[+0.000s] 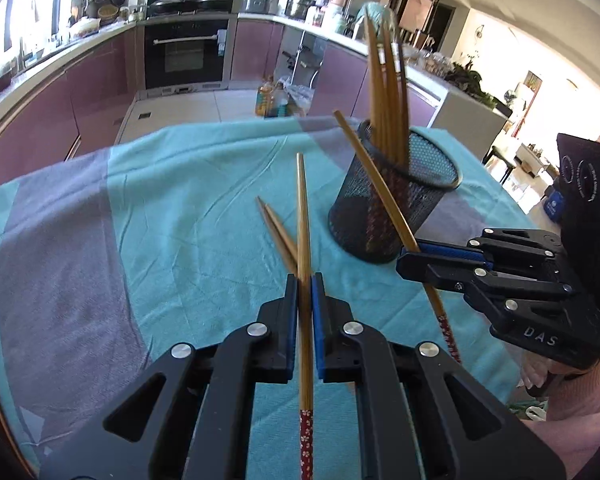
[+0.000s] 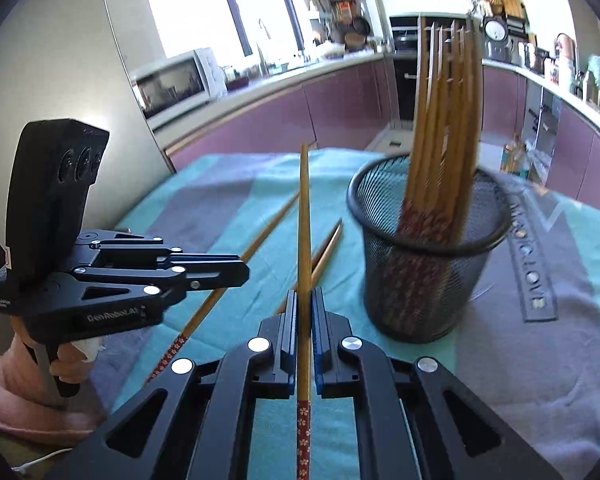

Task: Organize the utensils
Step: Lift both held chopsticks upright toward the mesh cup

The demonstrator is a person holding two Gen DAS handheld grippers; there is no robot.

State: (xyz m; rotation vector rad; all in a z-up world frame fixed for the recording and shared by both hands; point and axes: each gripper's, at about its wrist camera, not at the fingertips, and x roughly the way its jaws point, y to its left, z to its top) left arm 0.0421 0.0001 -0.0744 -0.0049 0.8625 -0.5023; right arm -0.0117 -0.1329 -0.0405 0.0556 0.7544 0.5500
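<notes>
A black mesh cup (image 1: pixel 384 208) (image 2: pixel 428 252) stands on the table and holds several wooden chopsticks (image 1: pixel 388 92) (image 2: pixel 448 120). My left gripper (image 1: pixel 304 280) is shut on one wooden chopstick (image 1: pixel 303 216) with a red patterned end; it also shows in the right wrist view (image 2: pixel 240 268). My right gripper (image 2: pixel 305 296) is shut on another chopstick (image 2: pixel 304 216), near the cup's left side; it shows in the left wrist view (image 1: pixel 410 258) with its chopstick (image 1: pixel 372 172). Two more chopsticks (image 1: pixel 278 232) (image 2: pixel 328 252) lie on the cloth between the grippers.
A teal and grey cloth (image 1: pixel 120 208) (image 2: pixel 540 360) covers the table. Purple kitchen cabinets (image 1: pixel 60 100), an oven (image 1: pixel 188 48) and a microwave (image 2: pixel 172 80) stand beyond the table's far edge.
</notes>
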